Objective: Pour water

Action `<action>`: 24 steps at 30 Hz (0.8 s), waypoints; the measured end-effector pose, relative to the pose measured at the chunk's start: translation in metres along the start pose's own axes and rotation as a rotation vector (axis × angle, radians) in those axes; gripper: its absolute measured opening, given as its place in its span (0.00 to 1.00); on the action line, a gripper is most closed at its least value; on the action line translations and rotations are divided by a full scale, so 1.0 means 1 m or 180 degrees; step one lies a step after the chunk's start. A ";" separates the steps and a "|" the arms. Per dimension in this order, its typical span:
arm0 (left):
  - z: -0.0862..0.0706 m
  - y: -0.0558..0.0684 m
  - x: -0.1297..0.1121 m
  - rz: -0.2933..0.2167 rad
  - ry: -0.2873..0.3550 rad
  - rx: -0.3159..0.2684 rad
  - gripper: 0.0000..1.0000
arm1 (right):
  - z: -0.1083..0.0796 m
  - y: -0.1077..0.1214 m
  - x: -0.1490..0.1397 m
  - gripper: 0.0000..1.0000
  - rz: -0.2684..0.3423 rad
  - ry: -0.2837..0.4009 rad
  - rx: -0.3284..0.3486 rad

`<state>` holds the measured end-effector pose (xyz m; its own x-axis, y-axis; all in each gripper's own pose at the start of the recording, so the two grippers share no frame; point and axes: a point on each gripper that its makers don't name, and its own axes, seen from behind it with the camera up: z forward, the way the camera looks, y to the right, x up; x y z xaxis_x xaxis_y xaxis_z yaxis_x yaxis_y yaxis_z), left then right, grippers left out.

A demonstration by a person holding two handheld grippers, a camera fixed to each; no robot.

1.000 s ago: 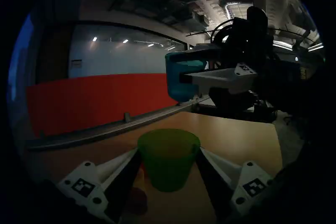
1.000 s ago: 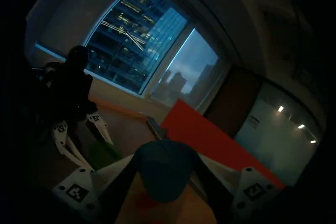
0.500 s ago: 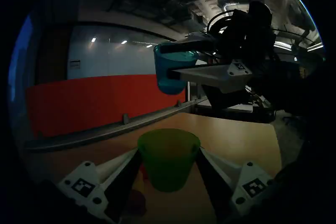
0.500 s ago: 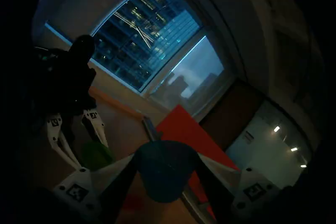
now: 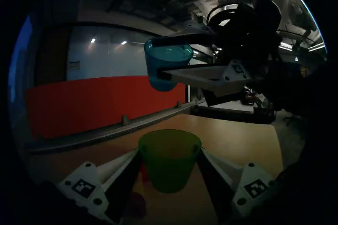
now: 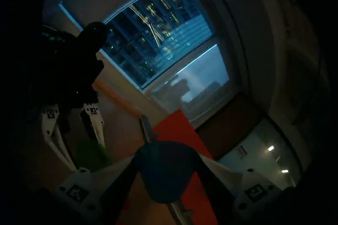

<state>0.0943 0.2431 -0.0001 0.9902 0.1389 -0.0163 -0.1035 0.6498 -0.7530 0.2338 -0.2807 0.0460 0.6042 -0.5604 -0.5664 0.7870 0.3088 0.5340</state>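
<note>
Your left gripper [image 5: 169, 153] clamps the green cup [image 5: 170, 168]; your right gripper [image 6: 167, 162] clamps the blue cup [image 5: 162, 62], well clear above the green rim.

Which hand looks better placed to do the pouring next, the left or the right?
The right. The right gripper holds the blue cup higher than the green cup, so it probably only needs to tip. The left gripper holds the green cup upright and low, ready to receive.

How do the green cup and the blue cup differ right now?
The green cup sits low near the table in the left gripper; the blue cup hangs higher in the right gripper. The green cup stands upright; the blue cup looks slightly tipped. Both are tapered cups clamped between two fingers.
</note>
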 end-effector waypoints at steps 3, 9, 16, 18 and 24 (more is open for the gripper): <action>0.001 0.001 0.001 0.0000 0.0004 -0.0011 0.85 | 0.001 0.000 0.001 0.94 -0.0099 -0.0005 -0.0006; 0.001 0.003 0.003 0.0013 0.0004 -0.0024 0.85 | 0.005 0.003 0.002 0.94 -0.0264 -0.0019 -0.0019; 0.002 0.004 0.003 0.0002 0.0012 -0.0034 0.85 | 0.007 0.004 0.004 0.94 -0.0462 -0.0051 -0.0028; 0.002 0.004 0.003 -0.0001 0.0014 -0.0035 0.85 | 0.008 0.001 0.007 0.94 -0.0525 -0.0055 -0.0026; 0.003 0.005 0.004 -0.0006 0.0025 -0.0050 0.85 | 0.008 0.002 0.010 0.94 -0.0694 -0.0060 -0.0057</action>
<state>0.0973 0.2493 -0.0017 0.9911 0.1316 -0.0200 -0.1002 0.6383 -0.7633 0.2401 -0.2920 0.0470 0.4170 -0.6297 -0.6554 0.9011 0.1922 0.3887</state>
